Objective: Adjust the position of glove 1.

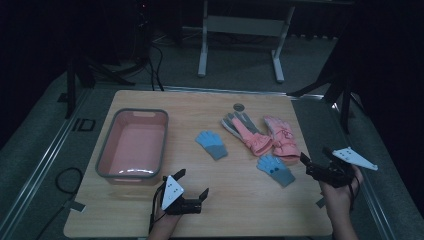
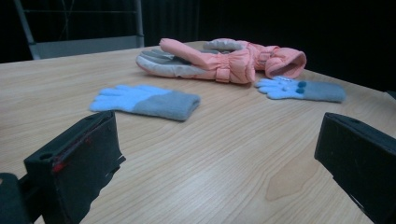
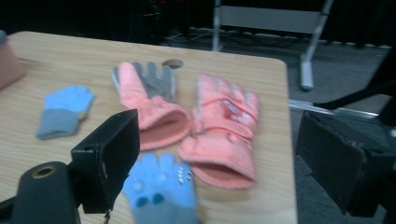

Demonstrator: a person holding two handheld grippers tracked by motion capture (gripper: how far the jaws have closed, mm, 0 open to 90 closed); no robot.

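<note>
High view: the right gripper point(image 1: 314, 165) hangs with jaws wide just right of the near blue glove point(image 1: 276, 170), which lies flat, grey cuff toward the near edge, its fingers touching the pink gloves point(image 1: 267, 134). A careless pinch there could drag a pink cuff along. The left gripper point(image 1: 192, 186), jaws also wide, waits near the pink tub point(image 1: 106, 145).

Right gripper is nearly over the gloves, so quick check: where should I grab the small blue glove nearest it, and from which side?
Take the small blue glove by its grey cuff, probably coming straight down with the open right gripper. It lies flat on the table, cuff toward the person. The fingertips sit close to the pink glove, so that end is crowded.
</note>
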